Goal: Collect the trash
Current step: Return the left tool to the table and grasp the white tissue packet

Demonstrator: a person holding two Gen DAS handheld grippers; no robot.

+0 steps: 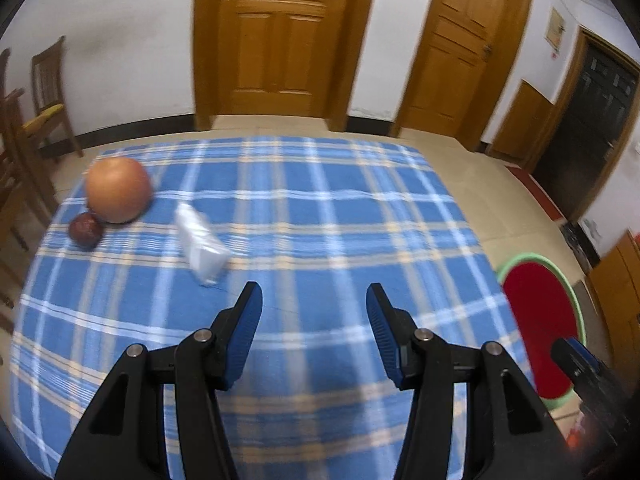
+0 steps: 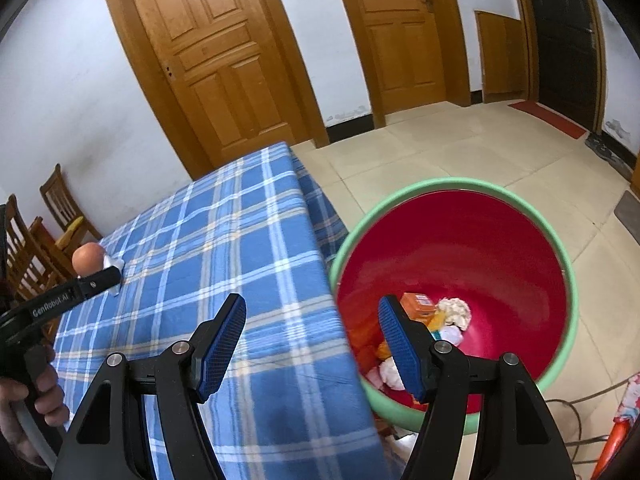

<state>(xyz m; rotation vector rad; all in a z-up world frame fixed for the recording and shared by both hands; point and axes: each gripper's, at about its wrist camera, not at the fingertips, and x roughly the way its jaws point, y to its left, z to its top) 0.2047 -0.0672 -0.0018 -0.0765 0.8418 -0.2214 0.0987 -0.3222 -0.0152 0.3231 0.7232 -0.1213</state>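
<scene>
Currently between drops: bin beside the table already holds scraps, right gripper hangs over its rim, released and empty. Left gripper also released, nothing between the pads, pitched down at the cloth. Next pickup looks like the white wrapper, just ahead-left of the left fingers; needs a leftward reach and a closing pinch. Fruit beyond it likely stays.

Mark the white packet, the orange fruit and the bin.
white packet (image 1: 202, 240), left wrist view, middle of its top face
orange fruit (image 1: 118, 189), left wrist view, centre
bin (image 2: 460, 248), right wrist view, red inner wall
</scene>
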